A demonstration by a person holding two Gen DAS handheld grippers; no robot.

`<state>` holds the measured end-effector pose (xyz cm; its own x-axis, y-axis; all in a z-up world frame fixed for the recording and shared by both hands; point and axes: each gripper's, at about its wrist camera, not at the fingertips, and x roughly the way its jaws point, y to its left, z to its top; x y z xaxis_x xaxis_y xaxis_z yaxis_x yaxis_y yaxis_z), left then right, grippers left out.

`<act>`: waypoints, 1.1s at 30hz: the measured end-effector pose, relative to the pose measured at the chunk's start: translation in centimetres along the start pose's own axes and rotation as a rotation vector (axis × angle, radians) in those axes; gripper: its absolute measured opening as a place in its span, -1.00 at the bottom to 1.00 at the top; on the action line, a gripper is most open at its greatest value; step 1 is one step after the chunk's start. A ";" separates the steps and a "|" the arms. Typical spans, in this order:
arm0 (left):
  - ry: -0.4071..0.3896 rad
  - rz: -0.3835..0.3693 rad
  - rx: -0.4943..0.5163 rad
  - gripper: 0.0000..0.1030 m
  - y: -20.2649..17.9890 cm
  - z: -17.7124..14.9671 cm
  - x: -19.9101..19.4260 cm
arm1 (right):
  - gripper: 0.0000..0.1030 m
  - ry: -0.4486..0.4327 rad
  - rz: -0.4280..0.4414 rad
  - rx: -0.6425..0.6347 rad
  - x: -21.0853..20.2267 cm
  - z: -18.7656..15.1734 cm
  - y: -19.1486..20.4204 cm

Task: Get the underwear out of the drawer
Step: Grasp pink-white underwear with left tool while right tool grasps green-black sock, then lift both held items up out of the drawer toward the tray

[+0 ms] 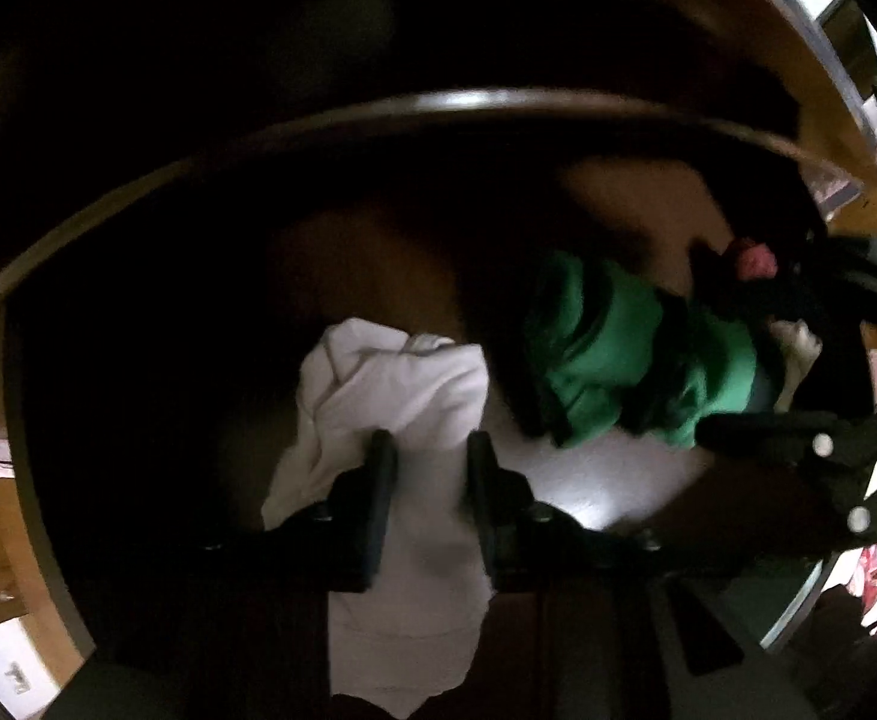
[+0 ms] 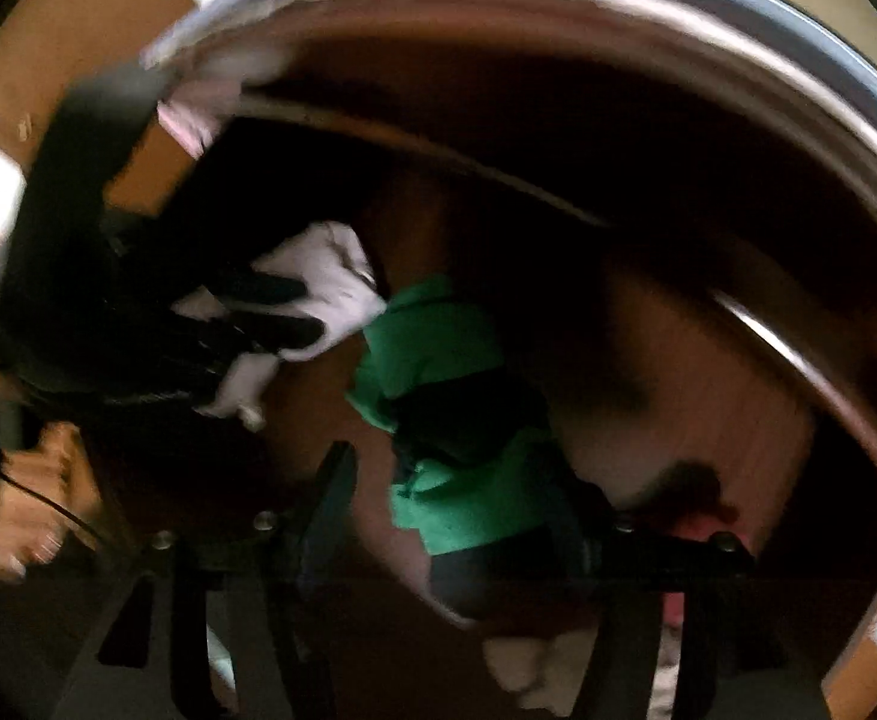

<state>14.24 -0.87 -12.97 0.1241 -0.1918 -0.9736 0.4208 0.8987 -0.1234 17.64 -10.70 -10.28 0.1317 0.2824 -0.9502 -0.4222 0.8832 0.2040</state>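
Now left tool (image 1: 431, 459) pinches white underwear (image 1: 390, 384); right tool (image 2: 462, 510) agape astride green garment (image 2: 468, 516).

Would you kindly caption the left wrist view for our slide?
Left gripper pinching a white garment in the wooden drawer, green garment alongside.

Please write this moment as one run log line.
scene: open drawer | left gripper: shut on white garment | right gripper: open over green garment | nothing lifted out yet
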 end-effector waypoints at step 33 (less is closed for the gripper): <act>0.168 0.183 0.100 0.39 -3.8 -1.2 3.0 | -0.47 -0.048 0.372 0.330 -3.3 -0.3 -5.2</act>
<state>11.91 -4.32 -15.62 0.0590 0.0457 -0.9972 0.4931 0.8673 0.0689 19.14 -16.37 -8.27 0.0704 0.6110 -0.7885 -0.1427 0.7885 0.5983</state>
